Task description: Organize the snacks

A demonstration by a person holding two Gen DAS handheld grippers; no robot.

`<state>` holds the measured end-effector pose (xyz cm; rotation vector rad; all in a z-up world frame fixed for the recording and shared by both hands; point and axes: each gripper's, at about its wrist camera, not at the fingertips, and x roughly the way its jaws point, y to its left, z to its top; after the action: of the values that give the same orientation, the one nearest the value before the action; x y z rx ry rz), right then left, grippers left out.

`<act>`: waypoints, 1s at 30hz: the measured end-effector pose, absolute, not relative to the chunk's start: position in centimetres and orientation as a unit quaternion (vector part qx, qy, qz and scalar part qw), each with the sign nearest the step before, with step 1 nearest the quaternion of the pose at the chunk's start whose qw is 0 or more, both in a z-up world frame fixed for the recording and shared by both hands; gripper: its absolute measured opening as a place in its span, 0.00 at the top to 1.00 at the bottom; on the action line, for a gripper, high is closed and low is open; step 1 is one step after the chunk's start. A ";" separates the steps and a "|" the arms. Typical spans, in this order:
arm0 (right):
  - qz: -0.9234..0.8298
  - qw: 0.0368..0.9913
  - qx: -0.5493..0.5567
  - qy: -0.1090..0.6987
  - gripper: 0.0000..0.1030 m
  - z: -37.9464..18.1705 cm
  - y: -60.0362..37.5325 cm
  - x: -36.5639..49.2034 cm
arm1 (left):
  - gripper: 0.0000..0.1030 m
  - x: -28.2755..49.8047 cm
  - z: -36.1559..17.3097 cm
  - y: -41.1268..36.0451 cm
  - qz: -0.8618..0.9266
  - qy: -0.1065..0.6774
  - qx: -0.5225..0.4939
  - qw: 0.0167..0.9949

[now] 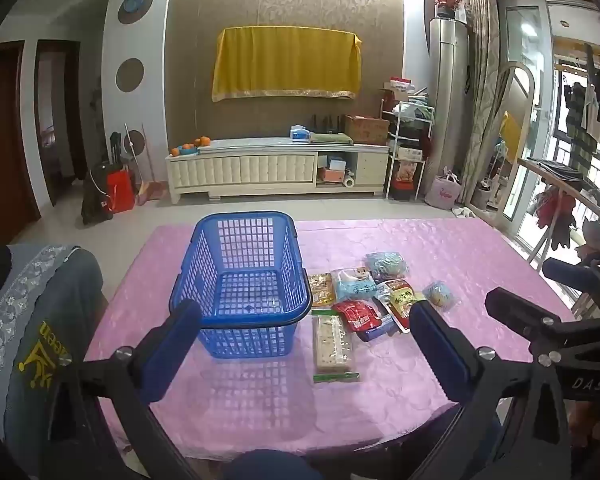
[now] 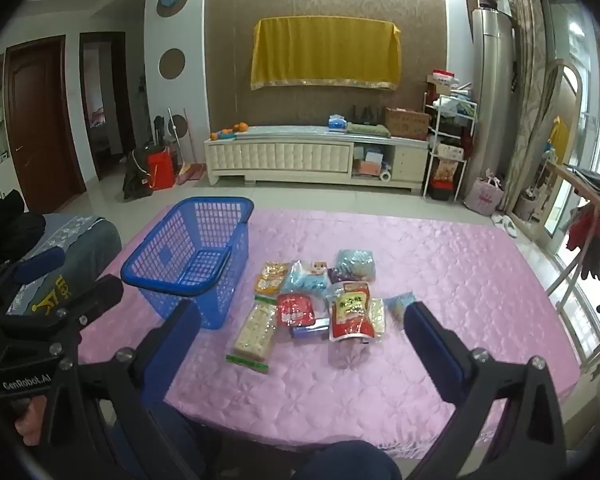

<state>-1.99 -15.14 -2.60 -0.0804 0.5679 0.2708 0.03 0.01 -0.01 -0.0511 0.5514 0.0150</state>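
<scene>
- The snack packets lie in a loose cluster on the pink worktop, some overlapping, just to the right of the empty blue basket.
- The long nougat-like pack lies nearest the person, close beside the basket's front corner.
- Risk, as I see it: the overlapped packets are slick film, so pinching one could drag its neighbours or let it slip out.
- The light basket might skid on the glossy cloth if nudged.
- The left gripper hovers with fingers spread, holding nothing, facing basket and snacks.
- The right gripper is likewise released and empty, the cluster lying ahead between its fingers, apart from them.
</scene>
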 end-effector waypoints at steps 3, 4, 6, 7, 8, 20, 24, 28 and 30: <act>0.136 0.950 -0.038 0.279 0.00 -2.6 -15.2 -2.0 | 0.00 0.0 0.0 0.0 0.008 0.270 -0.023 0.963; 0.136 0.950 -0.039 0.279 0.00 -2.6 -15.2 -2.0 | 0.00 0.0 0.0 0.0 0.008 0.270 -0.023 0.962; 0.137 0.949 -0.039 0.280 0.00 -2.6 -15.3 -2.0 | 0.00 0.0 0.0 -0.1 0.009 0.270 -0.022 0.963; 0.138 0.949 -0.039 0.280 0.00 -2.5 -15.1 -1.9 | 0.00 0.0 0.0 -0.1 0.009 0.269 -0.022 0.963; 0.138 0.950 -0.039 0.279 0.00 -2.6 -15.1 -2.0 | 0.00 0.0 0.0 -0.2 0.009 0.269 -0.022 0.963; 0.140 0.949 -0.034 0.281 0.00 -2.9 -15.3 -2.1 | 0.00 -0.5 0.3 -0.1 0.008 0.270 -0.022 0.962; 0.141 0.949 -0.032 0.280 0.00 -2.9 -15.2 -2.1 | 0.00 -0.6 0.2 -0.3 0.008 0.270 -0.020 0.963; 0.141 0.949 -0.032 0.280 0.00 -2.8 -15.2 -2.1 | 0.00 -0.6 -0.1 -0.2 0.008 0.270 -0.021 0.963; 0.141 0.949 -0.032 0.279 0.00 -2.8 -15.3 -2.1 | 0.00 -0.7 -0.1 -0.3 0.008 0.270 -0.021 0.963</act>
<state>-2.09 -15.26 -2.82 -0.0646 0.5686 0.2862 -0.70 -0.26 -0.10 -0.0425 0.5466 0.0156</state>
